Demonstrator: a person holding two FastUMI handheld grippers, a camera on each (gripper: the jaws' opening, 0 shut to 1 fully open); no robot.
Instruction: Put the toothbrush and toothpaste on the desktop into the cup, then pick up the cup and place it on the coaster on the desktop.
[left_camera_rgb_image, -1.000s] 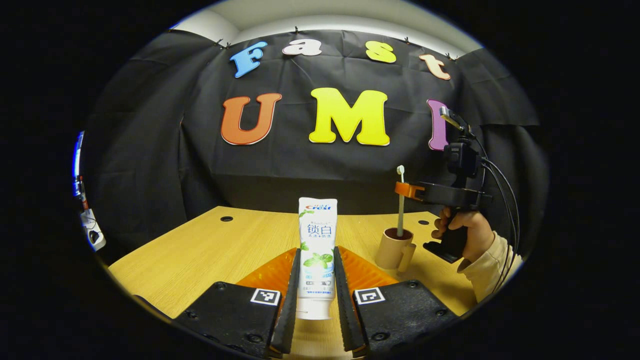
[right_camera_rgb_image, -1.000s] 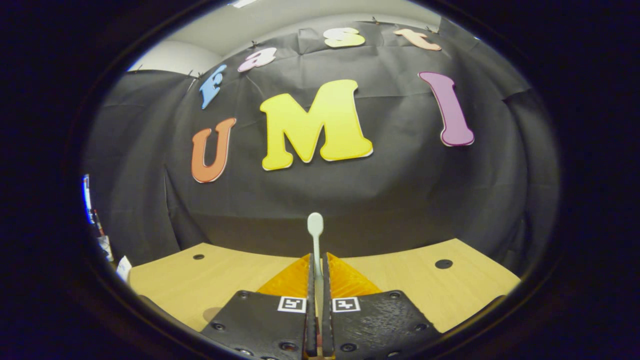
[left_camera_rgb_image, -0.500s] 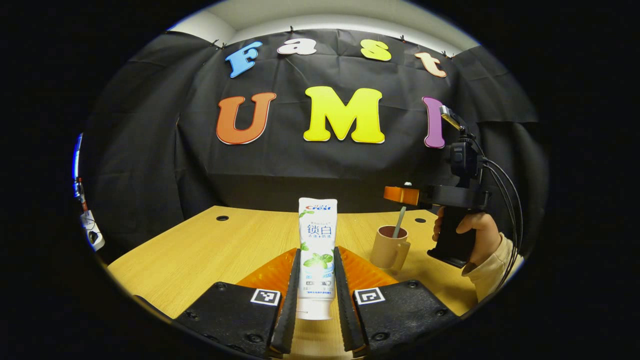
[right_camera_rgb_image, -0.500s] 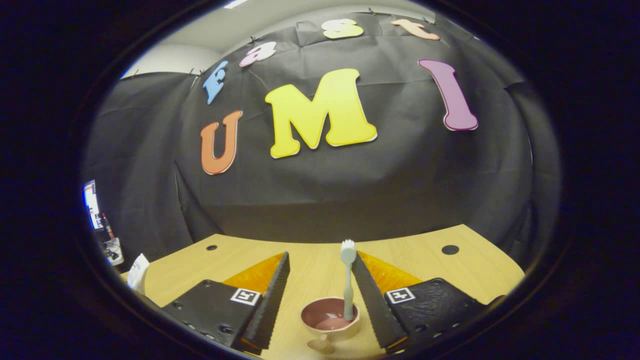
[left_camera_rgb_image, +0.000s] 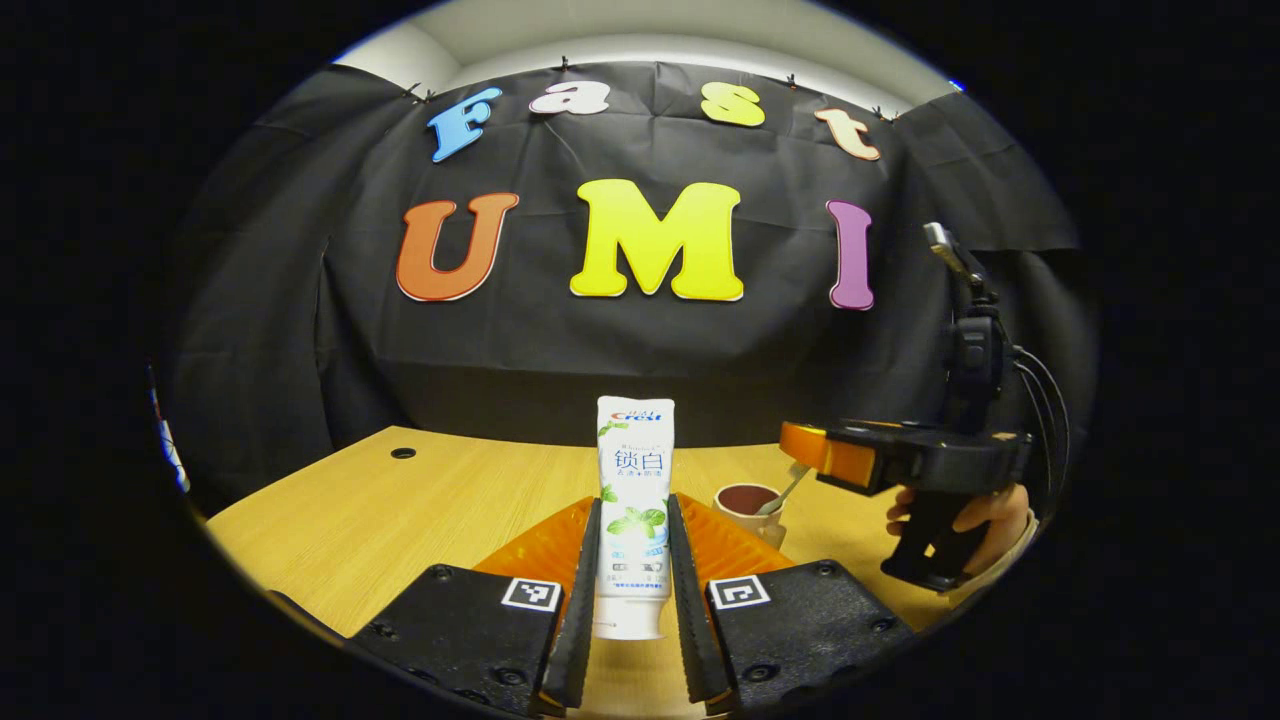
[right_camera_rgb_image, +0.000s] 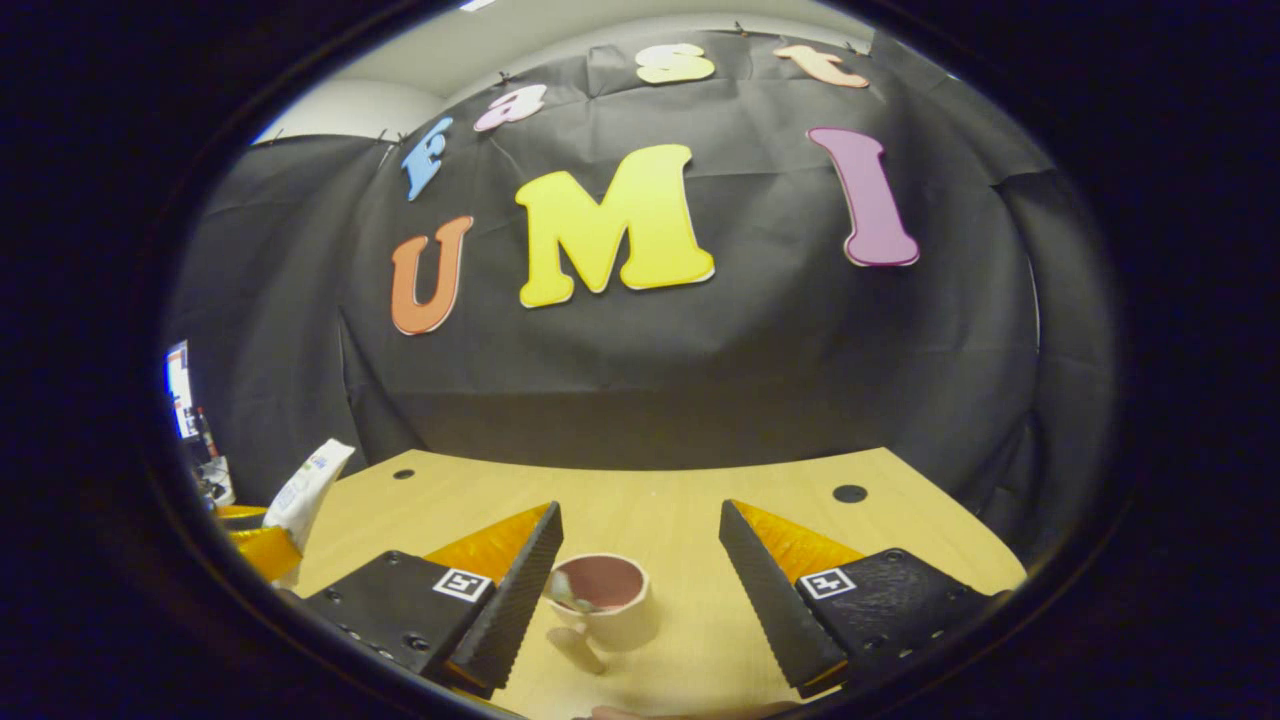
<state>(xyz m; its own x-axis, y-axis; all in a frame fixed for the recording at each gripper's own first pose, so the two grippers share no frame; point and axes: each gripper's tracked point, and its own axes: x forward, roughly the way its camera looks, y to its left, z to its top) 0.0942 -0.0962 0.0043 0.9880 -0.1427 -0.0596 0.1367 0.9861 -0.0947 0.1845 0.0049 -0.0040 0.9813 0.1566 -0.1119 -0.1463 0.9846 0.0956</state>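
Toothpaste (left_camera_rgb_image: 634, 500) is pinched upright between the two fingers of the left gripper (left_camera_rgb_image: 632, 590), cap end down, above the desktop (left_camera_rgb_image: 420, 510). The cup (left_camera_rgb_image: 748, 508) stands at about two o'clock from the tube in the left gripper view, with the toothbrush (left_camera_rgb_image: 788, 487) leaning inside against its rim. In the right gripper view the right gripper (right_camera_rgb_image: 640, 590) is spread wide with nothing held, the cup (right_camera_rgb_image: 607, 598) standing between and beyond its fingers, nearer the finger at nine o'clock.

A tall tube lowered into a small cup already holding a slanted brush could strike the brush or catch the rim; the light cup might then be tipped or pushed along the smooth wood-grain surface. If the tube is released too high, it could fall outside. The open right gripper beside the cup could also be bumped as the tube is brought across.

The tube is soft, glossy plastic, flattened toward its top. The cup looks matte, pale outside and darker inside, with a small handle; possibly ceramic, though this cannot be judged surely. The finger faces are ridged. No coaster can be made out.
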